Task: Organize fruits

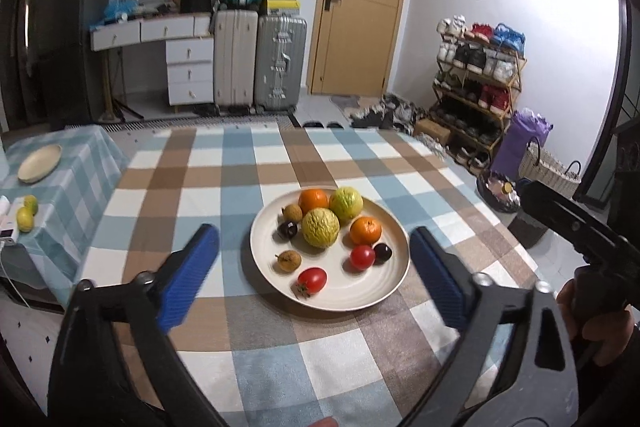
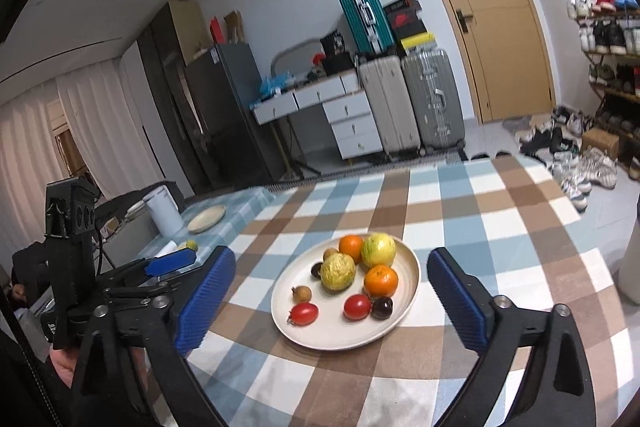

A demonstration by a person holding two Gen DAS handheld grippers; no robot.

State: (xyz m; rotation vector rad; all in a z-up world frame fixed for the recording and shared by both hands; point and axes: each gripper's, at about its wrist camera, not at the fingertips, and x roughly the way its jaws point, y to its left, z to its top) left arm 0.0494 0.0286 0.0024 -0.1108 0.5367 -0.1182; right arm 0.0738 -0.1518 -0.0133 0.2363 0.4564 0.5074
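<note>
A cream plate point(image 1: 394, 279) sits on the checked tabletop point(image 1: 224, 183), and all the fruit on it lies loose. Reading the plate as a clock face in the left wrist view: an orange point(image 1: 313, 200) at 12 o'clock, a yellow-green guava point(image 1: 346, 203) at 1 o'clock touching it, and a second bumpy guava point(image 1: 320, 227) near the centre. A second orange point(image 1: 365, 230) lies at 3 o'clock, with a round tomato point(image 1: 362, 257) and a dark plum point(image 1: 382, 252) side by side at 4 o'clock. A long tomato point(image 1: 311, 279) lies at 6 o'clock, a brown longan point(image 1: 289, 261) at 8 o'clock, another dark plum point(image 1: 287, 229) at 9 o'clock and a second longan point(image 1: 291, 212) at 10 o'clock.

The left gripper point(image 1: 314, 263) hangs above the near side of the plate with its blue fingers point(image 1: 188, 279) spread wide apart, nothing between them. The right gripper point(image 2: 332, 295) is the same: fingers point(image 2: 460, 303) wide apart, empty, clear of the fruit.

On the lower side table point(image 1: 80, 163) at 9 o'clock from the plate lie a second, bare plate point(image 1: 40, 163) and two yellow-green fruits point(image 1: 25, 219).
</note>
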